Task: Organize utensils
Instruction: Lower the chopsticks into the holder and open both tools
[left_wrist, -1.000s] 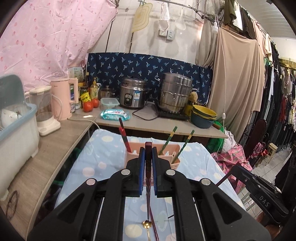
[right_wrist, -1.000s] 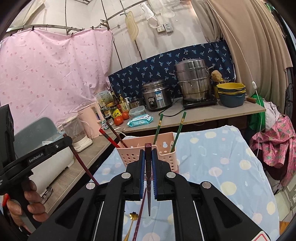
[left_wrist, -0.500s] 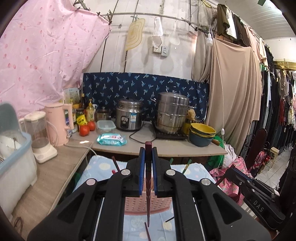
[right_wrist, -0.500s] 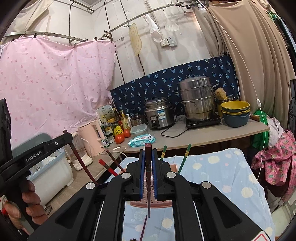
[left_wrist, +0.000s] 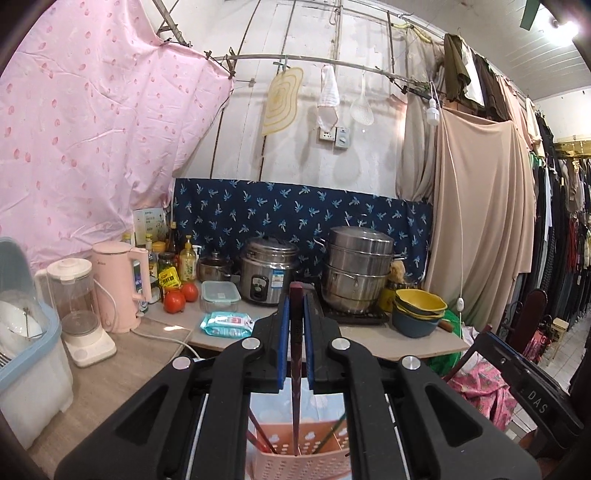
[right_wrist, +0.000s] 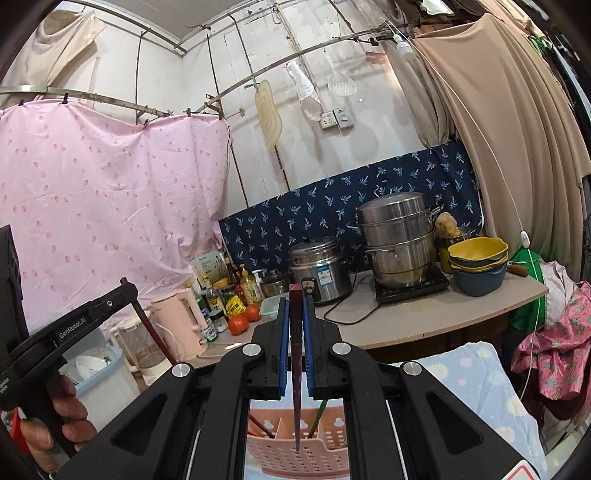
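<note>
chopstick in right gripper; person's hand only there

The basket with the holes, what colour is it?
Pink basket, clearest in the right wrist view.

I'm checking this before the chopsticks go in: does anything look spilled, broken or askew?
Nothing stands out. Each gripper, left and right, holds one dark chopstick upright over the pink basket, where other chopsticks lean as expected. No spills show.
</note>
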